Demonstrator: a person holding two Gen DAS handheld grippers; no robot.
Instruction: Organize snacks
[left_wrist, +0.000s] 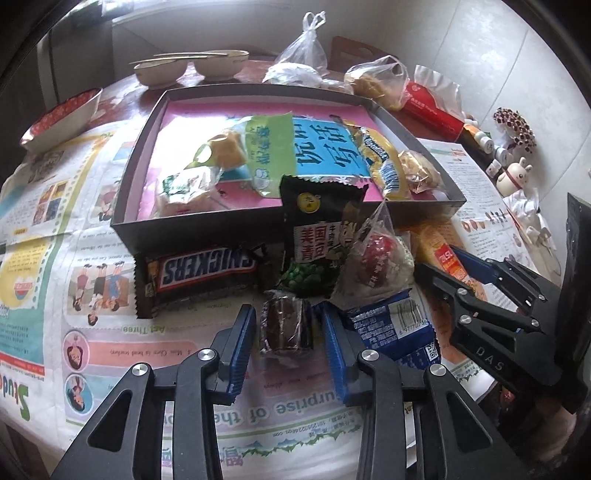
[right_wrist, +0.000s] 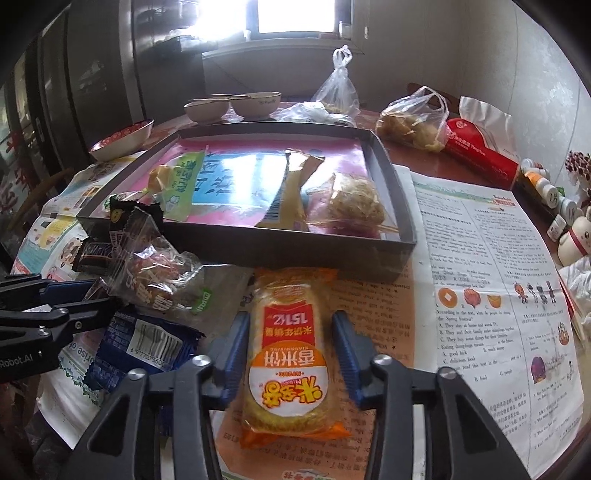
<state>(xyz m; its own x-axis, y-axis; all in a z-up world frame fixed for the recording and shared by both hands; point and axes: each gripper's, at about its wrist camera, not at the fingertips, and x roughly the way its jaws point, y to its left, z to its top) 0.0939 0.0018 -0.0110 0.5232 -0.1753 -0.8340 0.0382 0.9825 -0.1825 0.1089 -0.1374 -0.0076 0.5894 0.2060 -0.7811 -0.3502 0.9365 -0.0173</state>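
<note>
The left gripper (left_wrist: 288, 334) has a small brown candy (left_wrist: 286, 325) between its not-yet-touching pads, the right gripper (right_wrist: 291, 345) squeezes a yellow rice cracker pack (right_wrist: 288, 354), both beside the box's (left_wrist: 192, 225) near edge, probably to go inside.

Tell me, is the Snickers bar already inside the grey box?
No, the Snickers bar lies on the newspaper in front of the grey box, outside its front wall.

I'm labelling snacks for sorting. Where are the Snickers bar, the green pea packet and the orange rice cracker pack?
Snickers bar (left_wrist: 207, 271): left wrist view, on its white logo.
green pea packet (left_wrist: 317, 229): left wrist view, mid front panel.
orange rice cracker pack (right_wrist: 290, 354): right wrist view, centre of label.
</note>
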